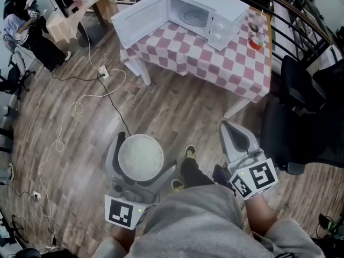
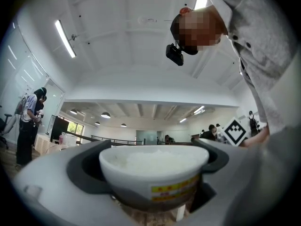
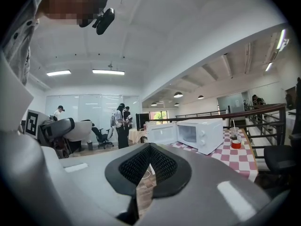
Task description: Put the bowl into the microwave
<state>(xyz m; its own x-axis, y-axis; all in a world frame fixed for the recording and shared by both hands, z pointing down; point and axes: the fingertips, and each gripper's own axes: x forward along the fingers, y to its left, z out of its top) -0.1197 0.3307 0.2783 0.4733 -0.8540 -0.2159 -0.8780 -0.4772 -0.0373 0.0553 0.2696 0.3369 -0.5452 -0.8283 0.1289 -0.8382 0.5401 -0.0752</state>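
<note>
Left claw [image 1: 142, 150] clamped round bowl [image 2: 154, 166], carried level, likely against spilling white contents. Right claw [image 1: 230, 129] beside it, jaws pressed together, empty, spare. Microwave [image 1: 207, 12] well ahead of both claws on checked tabletop [image 1: 215, 63], door [image 1: 141, 18] swung open, ready for bowl.

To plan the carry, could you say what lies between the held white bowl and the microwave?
Head view: from the round white bowl, only wood-plank floor, then pink-checked tablecloth under the white microwave.

left gripper [image 1: 138, 163]: low, jaws clamped on bowl [image 2: 155, 166] | right gripper [image 1: 233, 134]: low, jaws together, empty
</note>
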